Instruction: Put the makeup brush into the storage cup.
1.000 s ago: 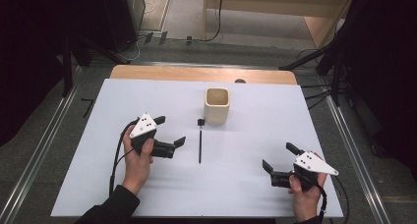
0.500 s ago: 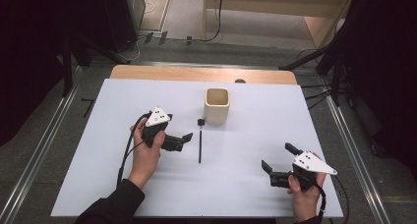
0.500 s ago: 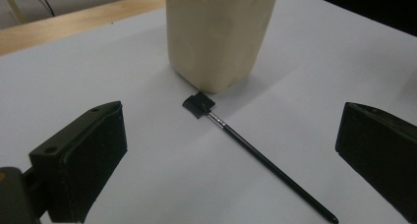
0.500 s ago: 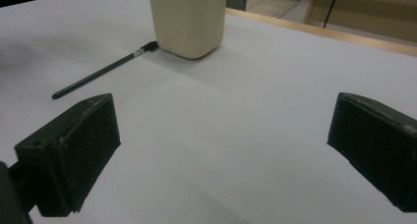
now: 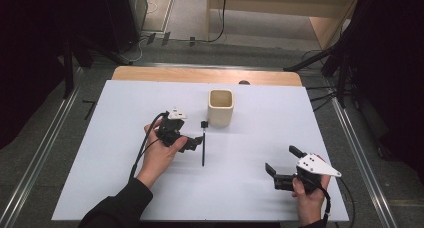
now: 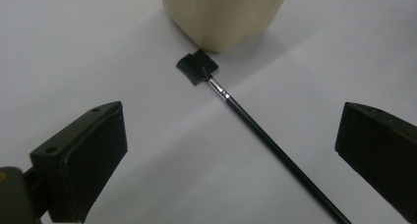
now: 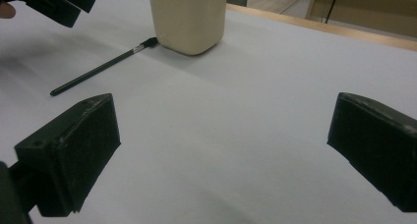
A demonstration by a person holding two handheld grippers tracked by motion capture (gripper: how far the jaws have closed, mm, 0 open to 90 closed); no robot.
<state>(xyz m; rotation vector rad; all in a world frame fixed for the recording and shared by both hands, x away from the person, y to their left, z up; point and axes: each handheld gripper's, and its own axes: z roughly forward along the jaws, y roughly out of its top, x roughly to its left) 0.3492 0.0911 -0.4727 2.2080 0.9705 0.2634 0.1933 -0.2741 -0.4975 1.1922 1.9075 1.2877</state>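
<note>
We see the cup [image 5: 220, 107] mid-counter [image 5: 120, 183], brush [image 5: 203, 143] lying just before it, left tool [image 5: 192, 143] beside brush, right tool [image 5: 281, 164] well apart.

The bench [image 5: 125, 188] is covered by smooth, matt white paper, with bare wood seen along its far edge. The cream cup [image 5: 220, 108] looks smooth and dull. The brush [image 6: 265, 135] handle is shiny black.

The right gripper [image 7: 223, 150] is spread wide over the white worktop [image 7: 255, 111]. Ahead, a black brush [image 7: 101, 68] lies tip-first against a cream cup [image 7: 188, 17].
</note>
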